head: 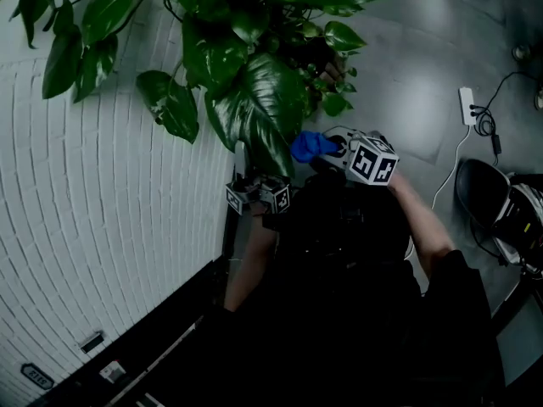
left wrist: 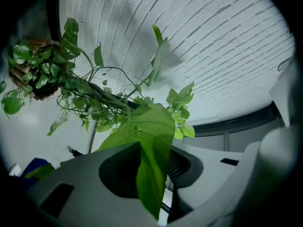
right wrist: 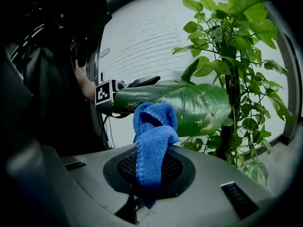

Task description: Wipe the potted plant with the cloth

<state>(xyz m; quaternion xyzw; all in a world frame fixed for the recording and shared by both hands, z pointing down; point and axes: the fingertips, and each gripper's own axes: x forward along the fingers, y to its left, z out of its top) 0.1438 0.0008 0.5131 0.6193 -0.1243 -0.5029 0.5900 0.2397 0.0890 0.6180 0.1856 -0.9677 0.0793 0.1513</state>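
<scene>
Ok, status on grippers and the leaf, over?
Left gripper shut on the big leaf, holding it out. Right gripper shut on blue cloth, close by the leaf, contact unclear. Nothing between them.

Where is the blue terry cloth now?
In the head view, just right of centre: the blue terry cloth is clamped in the right gripper, beside the large green leaf that the left gripper holds.

The right gripper (right wrist: 147, 189) holds a blue terry cloth (right wrist: 154, 131) tight between its jaws. The cloth's bunched top is just in front of a large glossy green leaf (right wrist: 199, 105); the left gripper (right wrist: 118, 100) is at this leaf's left end.
</scene>
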